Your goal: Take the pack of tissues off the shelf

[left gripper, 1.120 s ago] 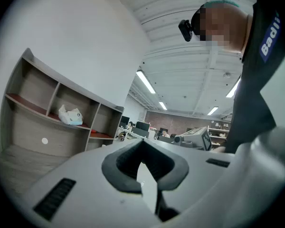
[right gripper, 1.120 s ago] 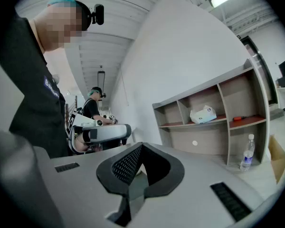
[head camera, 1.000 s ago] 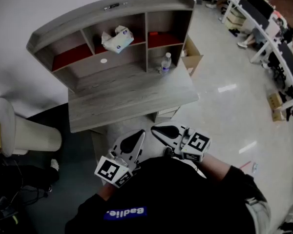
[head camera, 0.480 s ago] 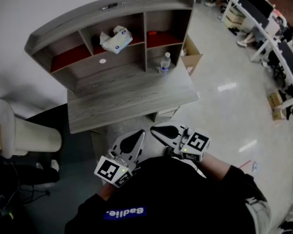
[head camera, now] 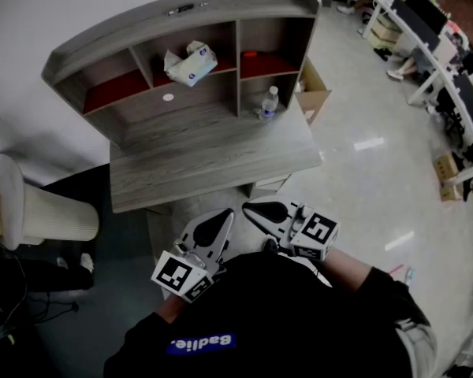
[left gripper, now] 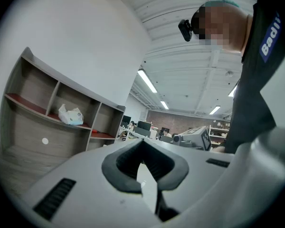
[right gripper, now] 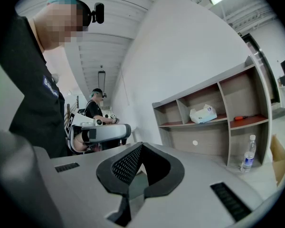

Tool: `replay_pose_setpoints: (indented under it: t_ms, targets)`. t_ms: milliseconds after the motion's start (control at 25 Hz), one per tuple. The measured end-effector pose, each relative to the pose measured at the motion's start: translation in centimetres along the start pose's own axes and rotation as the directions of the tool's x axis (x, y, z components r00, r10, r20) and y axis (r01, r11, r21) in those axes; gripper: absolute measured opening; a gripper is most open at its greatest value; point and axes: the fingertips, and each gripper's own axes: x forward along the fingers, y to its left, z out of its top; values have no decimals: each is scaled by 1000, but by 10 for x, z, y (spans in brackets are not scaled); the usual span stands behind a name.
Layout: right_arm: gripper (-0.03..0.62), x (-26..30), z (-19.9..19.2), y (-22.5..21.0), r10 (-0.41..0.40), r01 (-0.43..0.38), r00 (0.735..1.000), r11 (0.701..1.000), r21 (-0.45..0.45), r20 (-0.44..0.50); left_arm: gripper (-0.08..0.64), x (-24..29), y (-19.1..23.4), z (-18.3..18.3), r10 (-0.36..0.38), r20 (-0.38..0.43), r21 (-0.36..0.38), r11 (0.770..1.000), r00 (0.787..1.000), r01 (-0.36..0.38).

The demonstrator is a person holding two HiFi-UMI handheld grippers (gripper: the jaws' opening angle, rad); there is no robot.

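Wooden shelf [head camera: 181, 14]: pack of tissues [head camera: 189, 62] sits in top middle cubby, bottle [head camera: 269, 101] in lower right | left gripper [head camera: 227, 214], right gripper [head camera: 249, 209] both closed, empty, near desk [head camera: 213, 164] edge | glossy office floor [head camera: 363, 179]

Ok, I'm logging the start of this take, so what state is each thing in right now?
pack of tissues: lying in the middle upper compartment of the shelf, untouched.
water bottle: upright on the desk.
cardboard box: on the floor beside the desk, flaps open.
left gripper: jaws shut, empty, short of the desk.
right gripper: jaws shut, empty, short of the desk.
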Motion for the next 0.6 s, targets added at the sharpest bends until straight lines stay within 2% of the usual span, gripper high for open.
replay_pose_setpoints:
  t_ms: [600]
  targets:
    - [30, -26, 7, -21, 64, -64, 998, 998, -21, -18, -3, 30, -16, 3, 60, 29, 25, 998, 998, -61]
